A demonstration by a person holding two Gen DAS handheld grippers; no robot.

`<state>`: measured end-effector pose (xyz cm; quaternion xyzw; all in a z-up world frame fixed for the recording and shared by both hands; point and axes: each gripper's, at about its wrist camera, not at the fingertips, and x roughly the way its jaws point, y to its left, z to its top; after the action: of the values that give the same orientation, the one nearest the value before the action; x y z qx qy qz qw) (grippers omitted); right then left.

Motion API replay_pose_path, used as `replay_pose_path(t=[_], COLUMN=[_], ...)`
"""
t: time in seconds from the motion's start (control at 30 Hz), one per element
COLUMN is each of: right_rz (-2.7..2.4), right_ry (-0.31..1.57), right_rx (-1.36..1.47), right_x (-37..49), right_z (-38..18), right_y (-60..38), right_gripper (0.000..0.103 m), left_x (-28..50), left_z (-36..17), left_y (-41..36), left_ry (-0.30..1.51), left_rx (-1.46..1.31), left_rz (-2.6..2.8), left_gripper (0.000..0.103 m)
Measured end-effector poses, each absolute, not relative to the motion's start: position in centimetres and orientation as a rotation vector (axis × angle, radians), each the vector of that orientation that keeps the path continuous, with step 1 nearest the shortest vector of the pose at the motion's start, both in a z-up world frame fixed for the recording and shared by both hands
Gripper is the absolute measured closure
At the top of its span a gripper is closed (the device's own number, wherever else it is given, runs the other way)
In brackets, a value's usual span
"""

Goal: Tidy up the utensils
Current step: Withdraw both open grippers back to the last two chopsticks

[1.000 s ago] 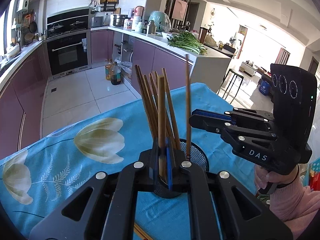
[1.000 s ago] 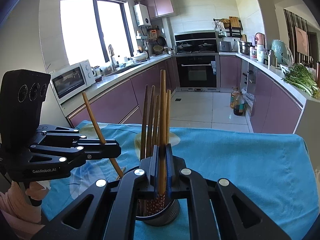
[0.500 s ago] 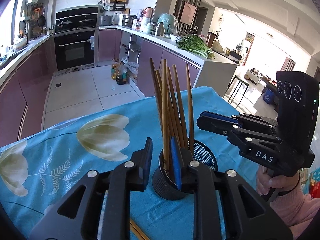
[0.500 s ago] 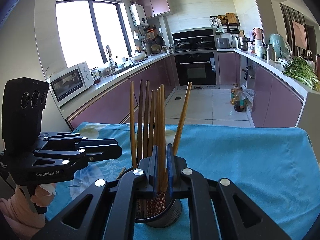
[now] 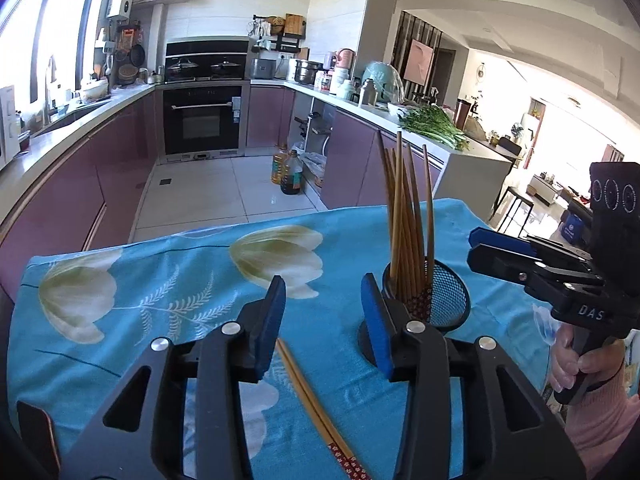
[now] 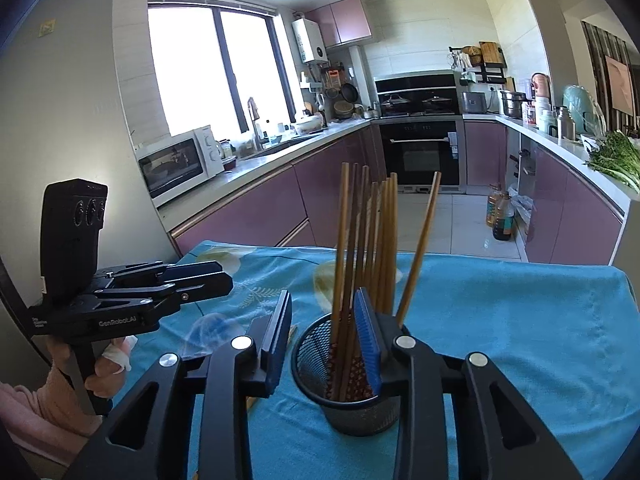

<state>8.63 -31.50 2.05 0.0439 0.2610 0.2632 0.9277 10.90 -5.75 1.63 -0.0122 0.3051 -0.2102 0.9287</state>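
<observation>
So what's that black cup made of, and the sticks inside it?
The cup looks like black metal mesh: you can see through its tiny holes. The chopsticks look like smooth brown wood or bamboo, with red patterned ends; which one, I can't tell.

The tablecloth (image 5: 168,280) is soft woven cloth, matt blue with a pale flower print. The holder (image 6: 348,396) is black wire mesh, metal with a dull sheen. The chopsticks (image 6: 360,240) standing in it look like smooth brown wood or bamboo (their lower ends carry a red patterned coating). The pair of chopsticks (image 5: 316,404) lying on the cloth has the same finish. Both grippers are matt black plastic with blue ribbed pads (image 5: 376,324) and bright metal screws.
</observation>
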Motion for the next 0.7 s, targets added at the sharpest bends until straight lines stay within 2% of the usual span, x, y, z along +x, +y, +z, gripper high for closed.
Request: replay_pose_path(t=[0.3,0.4,0.5,0.67,0.7], right_rz=[0.635,0.656,0.659,0.651,0.645], right_ry=[0.576,0.621,0.672,0.752,0.767], right_rx=[0.049,0.039,0.026,0.014,0.010], right_x=[6.3,6.0,5.9,6.1,6.2], right_z=[-0.3,-1.9,-3.6,-6.0,-6.4], right_y=[-28.0,-26.5,-25.1,-23.2,-22.9], right_gripper=[0.058,0.056,0.056,0.056,0.056], left_x=[7.6,7.1,6.5,6.2,6.2], left_z=[0.0,-0.7,-1.3,-2.5,-2.7], left_y=[-2.8,-2.2,-1.9,-1.2,-0.9], left_ry=[0.590,0.593,0.592,0.614,0.624], left_rx=[0.011,0.018,0.026,0.036,0.026], left_rz=[-0.267,-0.235,-0.196,-0.145,-0.145], left_gripper=[0.047,0.037,0.033,0.019,0.018])
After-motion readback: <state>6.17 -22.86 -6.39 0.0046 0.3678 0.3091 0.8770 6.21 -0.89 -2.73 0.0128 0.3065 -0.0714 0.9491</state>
